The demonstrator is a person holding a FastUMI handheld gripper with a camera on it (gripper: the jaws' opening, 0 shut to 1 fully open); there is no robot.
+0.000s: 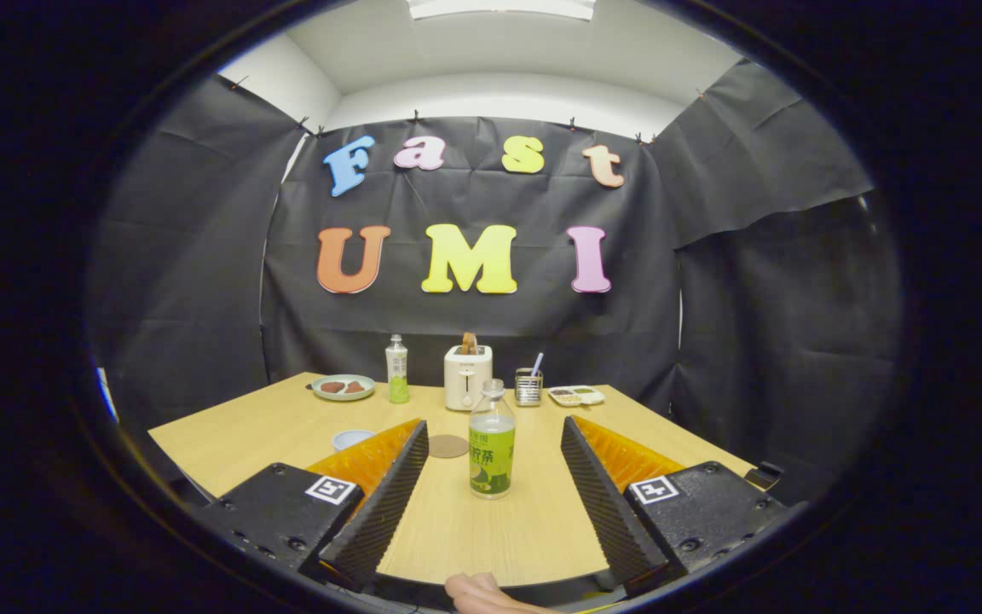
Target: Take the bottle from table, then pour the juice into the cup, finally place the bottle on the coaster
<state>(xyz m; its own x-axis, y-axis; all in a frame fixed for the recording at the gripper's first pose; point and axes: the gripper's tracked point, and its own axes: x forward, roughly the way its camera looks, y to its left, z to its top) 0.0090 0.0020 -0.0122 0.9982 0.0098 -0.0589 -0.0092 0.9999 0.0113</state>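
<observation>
clearly the first step, taking the bottle [492,443]: it stands upright on the table [235,435] between the wide-open, empty gripper [495,439] fingers, coaster [448,446] and cup [351,439] beyond-left. next calls for closing squarely on its body.

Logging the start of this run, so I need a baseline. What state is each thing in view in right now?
gripper: open, fingers either side of the near bottle, not touching it
near bottle: upright, uncapped, on the table
coaster: bare
cup: upright, partly behind the left finger
far bottle: upright, capped
toaster: something sticking up from its slot
plate: holds food
</observation>
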